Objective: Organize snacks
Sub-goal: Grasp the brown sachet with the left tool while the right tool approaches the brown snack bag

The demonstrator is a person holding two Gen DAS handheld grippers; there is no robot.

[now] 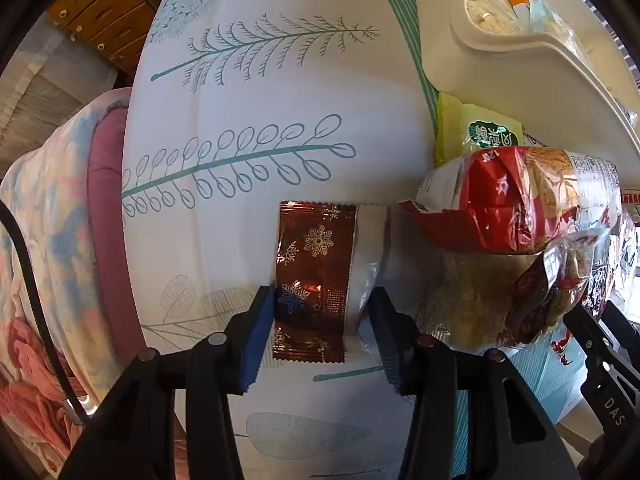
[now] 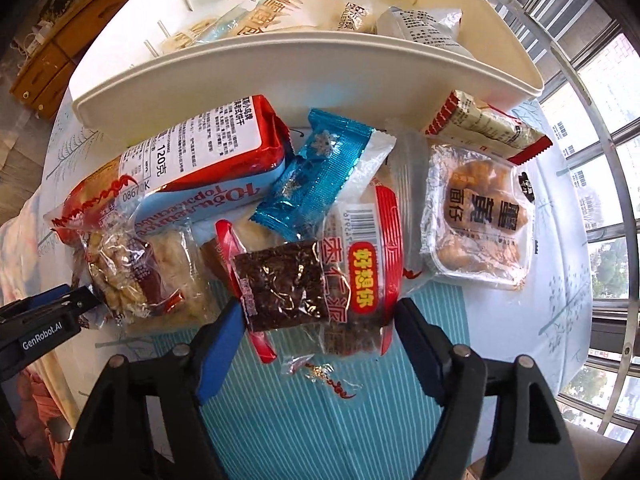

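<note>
- left gripper (image 1: 320, 320): points down at the table; its blue pads sit against both long edges of the red snowflake packet (image 1: 316, 276), pinching it across its width.
- red snowflake packet: lies flat on the leaf-print tablecloth (image 1: 240, 100), long axis running near to far, apart from the snack pile (image 1: 516, 216) on its right.
- white bin (image 1: 532, 60): far right of the packet, already holding several snacks; judged the packet's destination.
- right gripper (image 2: 320, 320): jaws spread over the pile, straddling the dark brown bar (image 2: 280, 284) without visibly pressing it.
- key relation: the bin lies beyond and right of the held packet; the left hand is nearer the packet, the right nearer the bin.
</note>
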